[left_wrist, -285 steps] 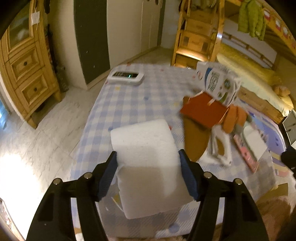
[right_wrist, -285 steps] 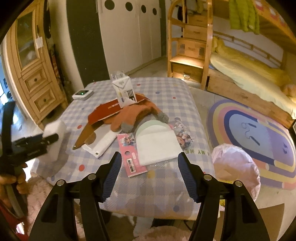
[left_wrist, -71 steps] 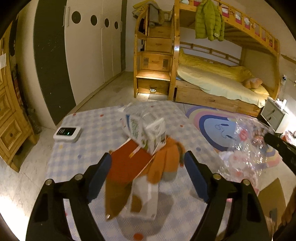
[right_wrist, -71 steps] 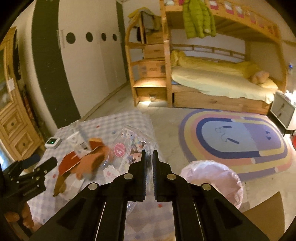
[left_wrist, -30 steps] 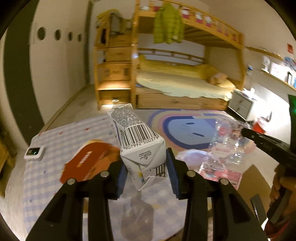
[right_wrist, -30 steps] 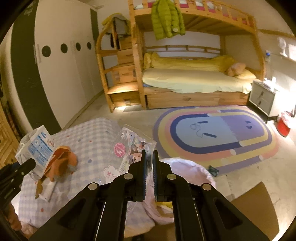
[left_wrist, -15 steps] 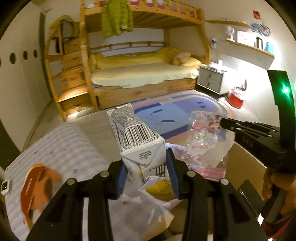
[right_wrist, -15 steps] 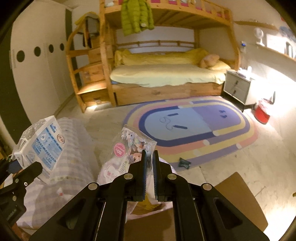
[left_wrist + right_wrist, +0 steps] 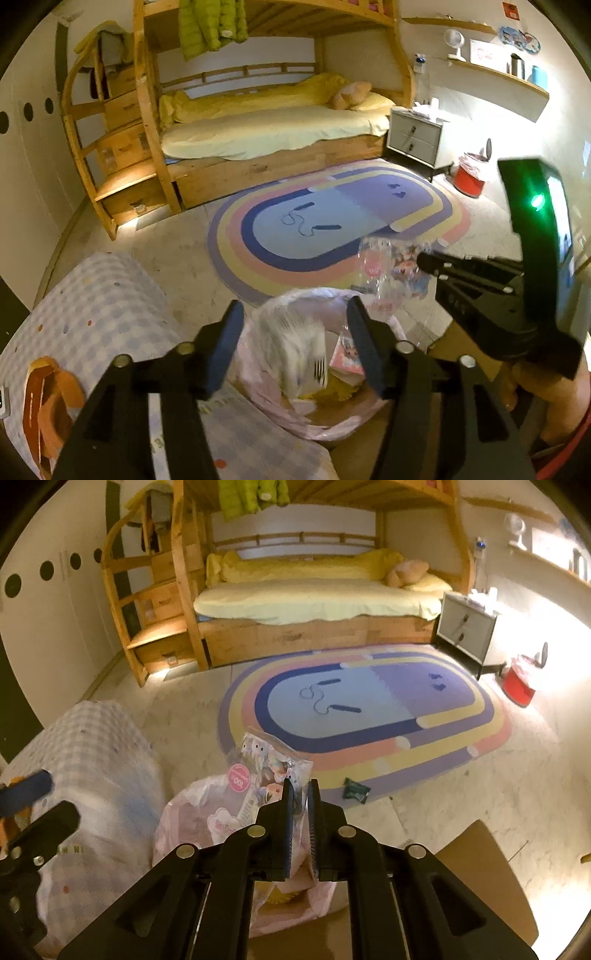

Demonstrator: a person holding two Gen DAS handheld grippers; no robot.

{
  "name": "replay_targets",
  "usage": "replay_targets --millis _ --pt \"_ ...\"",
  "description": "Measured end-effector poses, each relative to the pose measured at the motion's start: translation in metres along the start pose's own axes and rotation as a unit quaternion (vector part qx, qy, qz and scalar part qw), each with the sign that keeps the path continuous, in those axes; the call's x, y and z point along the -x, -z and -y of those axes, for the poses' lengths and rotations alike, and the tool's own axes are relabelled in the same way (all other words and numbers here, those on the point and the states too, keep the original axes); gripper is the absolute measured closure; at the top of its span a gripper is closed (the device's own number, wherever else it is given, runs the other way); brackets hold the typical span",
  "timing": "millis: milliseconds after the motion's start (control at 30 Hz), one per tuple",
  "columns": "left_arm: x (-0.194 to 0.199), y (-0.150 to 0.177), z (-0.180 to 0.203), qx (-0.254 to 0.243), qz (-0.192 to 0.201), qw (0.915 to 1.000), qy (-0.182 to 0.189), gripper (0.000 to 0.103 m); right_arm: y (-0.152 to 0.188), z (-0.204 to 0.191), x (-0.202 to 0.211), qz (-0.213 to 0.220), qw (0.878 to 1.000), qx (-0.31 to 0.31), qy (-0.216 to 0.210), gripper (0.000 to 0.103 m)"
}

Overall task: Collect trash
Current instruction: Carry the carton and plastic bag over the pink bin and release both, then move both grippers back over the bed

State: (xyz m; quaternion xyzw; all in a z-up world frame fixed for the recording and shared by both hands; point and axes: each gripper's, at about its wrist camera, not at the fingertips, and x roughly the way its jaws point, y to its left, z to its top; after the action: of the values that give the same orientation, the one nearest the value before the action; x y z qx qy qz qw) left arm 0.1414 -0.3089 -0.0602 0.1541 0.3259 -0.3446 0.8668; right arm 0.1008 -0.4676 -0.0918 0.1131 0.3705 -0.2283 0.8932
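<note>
My left gripper point(image 9: 295, 314) is open above the pink trash bag point(image 9: 314, 424). A milk carton point(image 9: 299, 350), blurred, is falling between its fingers into the bag. My right gripper point(image 9: 299, 790) is shut on a clear plastic wrapper with cartoon prints point(image 9: 258, 775) and holds it over the bag point(image 9: 184, 812). The wrapper point(image 9: 388, 273) and the right gripper point(image 9: 424, 260) also show at the right of the left wrist view. An orange and brown paper item point(image 9: 48, 402) lies on the checkered table point(image 9: 110, 314).
A striped oval rug point(image 9: 369, 716) covers the floor ahead, with a small dark scrap point(image 9: 356, 790) at its near edge. A bunk bed point(image 9: 314, 590), a nightstand point(image 9: 465, 627) and a red bin point(image 9: 521, 686) stand behind. Brown cardboard point(image 9: 480, 867) lies right of the bag.
My left gripper swung from the table to over the bag, opened and let go of the milk carton, which now drops. My right gripper carried the wrapper to the bag.
</note>
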Motion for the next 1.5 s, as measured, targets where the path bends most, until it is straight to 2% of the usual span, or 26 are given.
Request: replay_targets --millis 100,133,167,233,400,533,667,867,1067,1200,1400,1500 --pt "0.006 0.001 -0.012 0.018 0.005 0.9998 -0.008 0.04 0.001 -0.008 -0.01 -0.012 1.0 0.004 -0.009 0.092" --pt "0.009 0.002 -0.016 0.025 0.006 0.9996 -0.012 0.04 0.0 -0.009 -0.013 -0.015 1.0 0.003 -0.013 0.084" --pt "0.011 0.002 -0.021 0.031 0.007 0.9994 -0.015 0.04 -0.001 -0.01 -0.016 -0.019 1.0 0.005 -0.015 0.07" --pt "0.02 0.005 -0.03 0.044 0.01 0.9987 -0.024 0.04 0.0 -0.016 -0.016 -0.02 1.0 0.014 -0.016 0.056" --pt "0.048 0.017 -0.051 0.068 0.021 0.9965 -0.043 0.039 0.0 -0.019 0.006 -0.013 1.0 0.008 -0.026 0.056" --pt "0.076 0.032 -0.067 0.09 0.03 0.9937 -0.06 0.039 0.002 -0.028 0.046 0.007 0.998 0.013 -0.055 0.056" --pt "0.105 0.05 -0.086 0.113 0.03 0.9894 -0.086 0.039 0.009 -0.049 0.087 0.023 0.994 0.031 -0.102 0.056" --pt "0.152 0.086 -0.115 0.143 0.023 0.9802 -0.134 0.038 0.022 -0.101 0.121 0.017 0.982 0.068 -0.174 0.056" --pt "0.201 0.123 -0.155 0.181 0.022 0.9643 -0.192 0.038 0.041 -0.17 0.143 0.012 0.967 0.123 -0.223 0.056" --pt "0.232 0.145 -0.181 0.209 0.022 0.9503 -0.229 0.037 0.053 -0.214 0.151 0.007 0.955 0.158 -0.251 0.056" --pt "0.276 0.175 -0.209 0.244 0.028 0.9281 -0.28 0.037 0.057 -0.255 0.167 0.012 0.941 0.199 -0.275 0.056" --pt "0.3 0.188 -0.219 0.265 0.035 0.9146 -0.304 0.028 0.054 -0.269 0.172 0.013 0.935 0.212 -0.283 0.056"
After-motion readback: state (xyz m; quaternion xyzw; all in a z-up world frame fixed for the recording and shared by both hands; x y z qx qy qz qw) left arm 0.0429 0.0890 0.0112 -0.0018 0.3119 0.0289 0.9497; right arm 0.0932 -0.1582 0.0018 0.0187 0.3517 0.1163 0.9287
